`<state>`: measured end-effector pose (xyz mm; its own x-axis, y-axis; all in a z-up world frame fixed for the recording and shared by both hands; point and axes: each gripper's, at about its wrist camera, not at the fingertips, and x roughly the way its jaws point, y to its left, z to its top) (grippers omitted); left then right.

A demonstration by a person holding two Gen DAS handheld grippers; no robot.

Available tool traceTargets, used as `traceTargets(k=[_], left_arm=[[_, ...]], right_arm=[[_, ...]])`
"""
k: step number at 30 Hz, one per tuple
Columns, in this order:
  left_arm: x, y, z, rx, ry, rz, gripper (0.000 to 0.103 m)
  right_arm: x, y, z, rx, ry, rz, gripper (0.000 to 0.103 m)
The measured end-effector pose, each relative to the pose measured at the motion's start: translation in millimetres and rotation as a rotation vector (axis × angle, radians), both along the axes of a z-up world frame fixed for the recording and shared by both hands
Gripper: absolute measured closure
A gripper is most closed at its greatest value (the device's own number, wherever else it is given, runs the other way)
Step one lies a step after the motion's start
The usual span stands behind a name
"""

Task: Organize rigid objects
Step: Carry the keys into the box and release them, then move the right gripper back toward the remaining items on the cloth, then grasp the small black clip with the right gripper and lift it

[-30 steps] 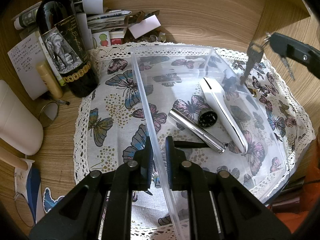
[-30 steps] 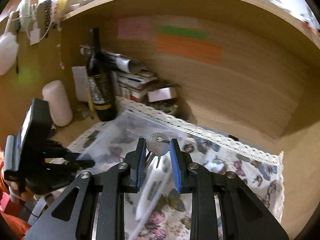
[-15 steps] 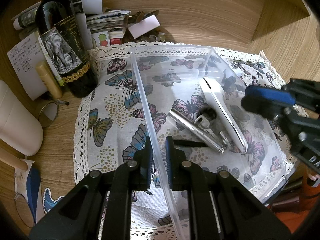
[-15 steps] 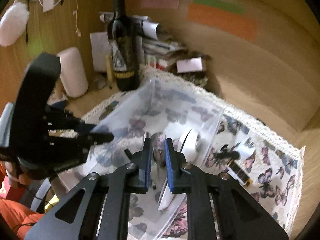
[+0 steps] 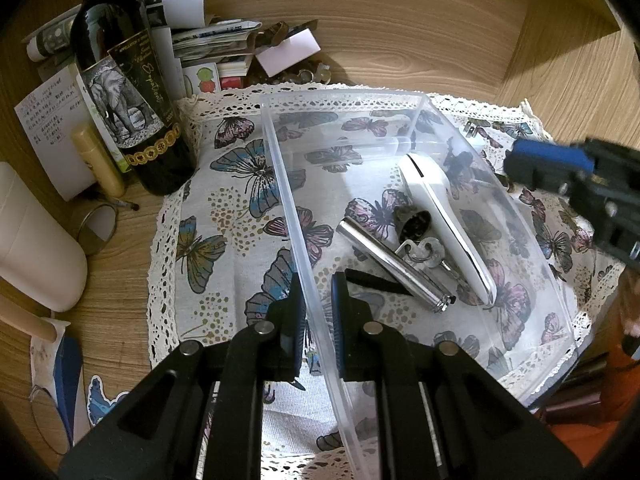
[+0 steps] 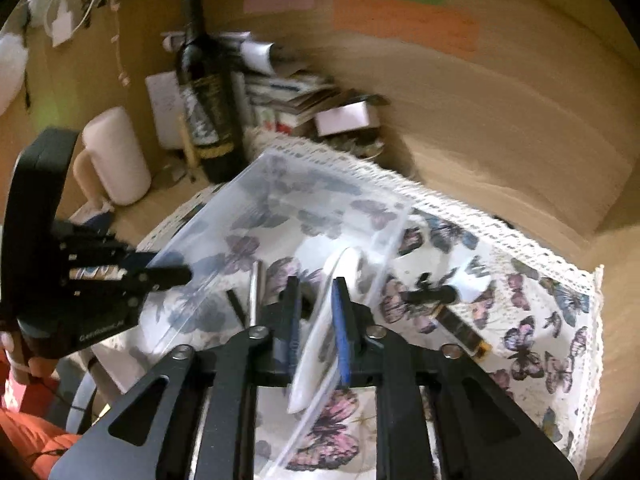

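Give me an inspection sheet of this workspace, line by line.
Surface: wooden desk under a butterfly cloth.
Job's things: clear bin holds keys, a metal tube, a white handle and a dark round piece; a clip and small stick lie outside on the cloth.
Clutter: wine bottle, papers, white cylinder.
Grippers: left gripper clamps the bin wall; right gripper closed on nothing, near the bin.
Cables: nothing seen.
Surroundings: sticky notes on wooden wall.
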<state>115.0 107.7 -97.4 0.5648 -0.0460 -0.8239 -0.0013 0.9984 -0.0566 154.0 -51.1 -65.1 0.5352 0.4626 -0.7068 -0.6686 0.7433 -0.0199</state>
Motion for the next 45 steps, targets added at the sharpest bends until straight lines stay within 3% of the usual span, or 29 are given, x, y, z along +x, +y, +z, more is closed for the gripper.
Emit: traceTargets(k=[2, 8, 14, 27, 29, 32, 33, 35, 37, 45], left_arm=[[0.0, 0.0, 0.0, 0.0, 0.0, 0.0, 0.092], [0.1, -0.2, 0.0, 0.0, 0.0, 0.0, 0.092], [0.1, -0.2, -0.2, -0.002, 0.001, 0.0, 0.092], [0.5, 0.7, -1.7, -0.004, 0.007, -0.001, 0.092], [0.4, 1.2, -2.2, -0.003, 0.007, -0.001, 0.092], [0.6, 1.2, -2.3, -0.003, 0.008, -0.001, 0.092], [0.6, 1.2, -2.5, -0.002, 0.009, 0.0, 0.092], [0.7, 1.8, -2.9, -0.001, 0.008, 0.0, 0.092], [0.9, 2.5, -3.2, -0.004, 0.009, 0.0, 0.092], [0.9, 2.5, -3.3, -0.003, 0.009, 0.0, 0.092]], right_arm=[[4.4, -8.1, 5.5, 0.011, -0.023, -0.036, 0.061], [24.1, -41.6, 21.3, 0.054, -0.075, -0.163, 0.04], [48.3, -70.8, 14.0, 0.048, -0.05, -0.265, 0.039], [74.6, -97.6, -66.2, -0.066, 0.165, -0.335, 0.039], [75.6, -96.3, -79.3, -0.102, 0.199, -0.338, 0.04], [73.7, -93.7, -93.0, -0.127, 0.221, -0.322, 0.051], [71.6, -93.2, -92.1, -0.129, 0.214, -0.317, 0.056], [68.9, -91.2, -89.0, -0.127, 0.222, -0.289, 0.082], [66.2, -87.0, -86.8, -0.15, 0.2, -0.278, 0.089], [54.8, -79.9, -69.3, -0.125, 0.145, -0.261, 0.089]])
